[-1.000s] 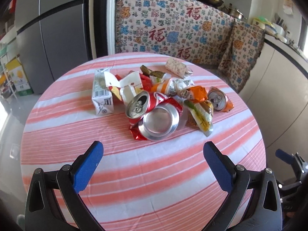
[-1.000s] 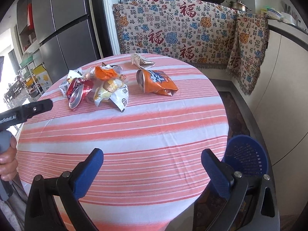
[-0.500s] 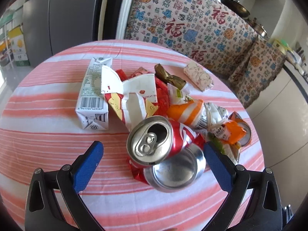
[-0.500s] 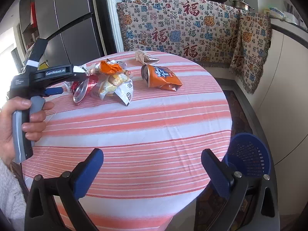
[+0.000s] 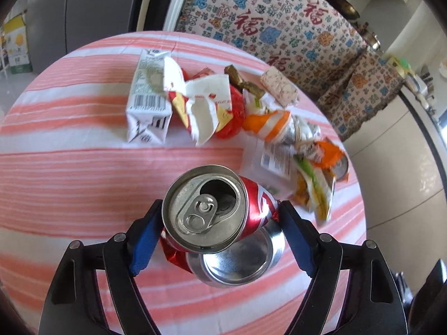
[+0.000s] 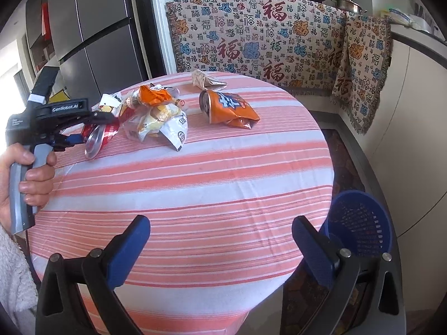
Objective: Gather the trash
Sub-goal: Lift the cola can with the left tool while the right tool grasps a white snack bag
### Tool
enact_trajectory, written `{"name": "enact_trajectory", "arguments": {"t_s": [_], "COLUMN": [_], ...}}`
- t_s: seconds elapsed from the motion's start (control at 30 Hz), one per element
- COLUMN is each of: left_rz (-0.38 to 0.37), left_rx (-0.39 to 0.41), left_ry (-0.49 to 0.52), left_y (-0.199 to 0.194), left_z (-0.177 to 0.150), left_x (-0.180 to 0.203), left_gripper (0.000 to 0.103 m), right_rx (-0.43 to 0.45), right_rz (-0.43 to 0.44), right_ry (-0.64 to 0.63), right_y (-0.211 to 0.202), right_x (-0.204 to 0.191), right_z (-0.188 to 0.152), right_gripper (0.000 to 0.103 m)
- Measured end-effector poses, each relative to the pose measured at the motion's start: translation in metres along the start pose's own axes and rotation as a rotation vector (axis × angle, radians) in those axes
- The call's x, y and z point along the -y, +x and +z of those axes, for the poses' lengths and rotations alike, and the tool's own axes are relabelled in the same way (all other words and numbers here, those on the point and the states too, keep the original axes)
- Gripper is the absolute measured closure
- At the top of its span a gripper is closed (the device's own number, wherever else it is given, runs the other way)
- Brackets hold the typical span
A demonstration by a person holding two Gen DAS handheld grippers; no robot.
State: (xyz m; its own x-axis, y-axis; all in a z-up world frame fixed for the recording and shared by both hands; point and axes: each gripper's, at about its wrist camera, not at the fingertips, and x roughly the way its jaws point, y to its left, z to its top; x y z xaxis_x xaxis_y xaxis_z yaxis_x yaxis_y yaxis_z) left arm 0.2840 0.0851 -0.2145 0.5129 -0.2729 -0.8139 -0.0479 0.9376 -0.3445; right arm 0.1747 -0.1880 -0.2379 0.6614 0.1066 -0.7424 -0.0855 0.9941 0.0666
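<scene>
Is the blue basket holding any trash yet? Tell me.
No, the blue basket beside the table shows only bare mesh inside.

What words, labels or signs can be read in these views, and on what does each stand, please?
"GenRobot.AI": on the black body of the left gripper, seen from the right wrist.
"福": woven again and again into the patterned cloth behind the table.
Milk carton: a barcode and small print, too blurred to read.
Orange crushed can: a white logo, not readable.
Snack wrappers: print too small to read.
</scene>
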Motion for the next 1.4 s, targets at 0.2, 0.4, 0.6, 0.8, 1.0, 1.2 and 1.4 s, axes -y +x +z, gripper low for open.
{"name": "enact_trajectory", "arguments": {"t_s": [0.2,0.4,0.6,0.8,1.0,1.2,1.4], "left_rz": [0.089,0.165,0.193,0.183,0.178,0.202,0.151], "left_rx": [-0.043,-0.017,-0.004,-0.016,-0.009,-0.002,0.022], "left_ry": [0.071,0.084,0.120,0.106,0.100,0.078,0.055], "left_y": [-0.019,-0.024,-0.032,-0.036,-0.031,-0.018,-0.017], "left_z": [-0.034,-0.045,-0.061,-0.080,-0.079,-0.072,-0.069], "left_x": [-0.001,-0.004,-0.005,-0.016,-0.012,-0.017,-0.022], "left_gripper": [0.017,0.015,0.012,0.010,0.007,0.006,0.008], "right_rx": [-0.010,-0.046,-0.075,-0.139,-0.179,-0.231,-0.170], "right_rz": [0.036,0.197,0.239,0.234,0.245,0.215,0.238], "right_ry": [0.009,-0.012,-0.072,-0.074,-0.160,-0.207,-0.123], "right_y": [0.008,0.049,0.090,0.108,0.057,0.030,0.021], "right_x": [-0.006,-0.034,-0.072,-0.076,-0.056,-0.026,0.001], "right_z": [0.012,0.057,0.097,0.101,0.053,0.008,0.000], "right_gripper": [0.000,0.000,0.021,0.076,0.077,0.075,0.054]}}
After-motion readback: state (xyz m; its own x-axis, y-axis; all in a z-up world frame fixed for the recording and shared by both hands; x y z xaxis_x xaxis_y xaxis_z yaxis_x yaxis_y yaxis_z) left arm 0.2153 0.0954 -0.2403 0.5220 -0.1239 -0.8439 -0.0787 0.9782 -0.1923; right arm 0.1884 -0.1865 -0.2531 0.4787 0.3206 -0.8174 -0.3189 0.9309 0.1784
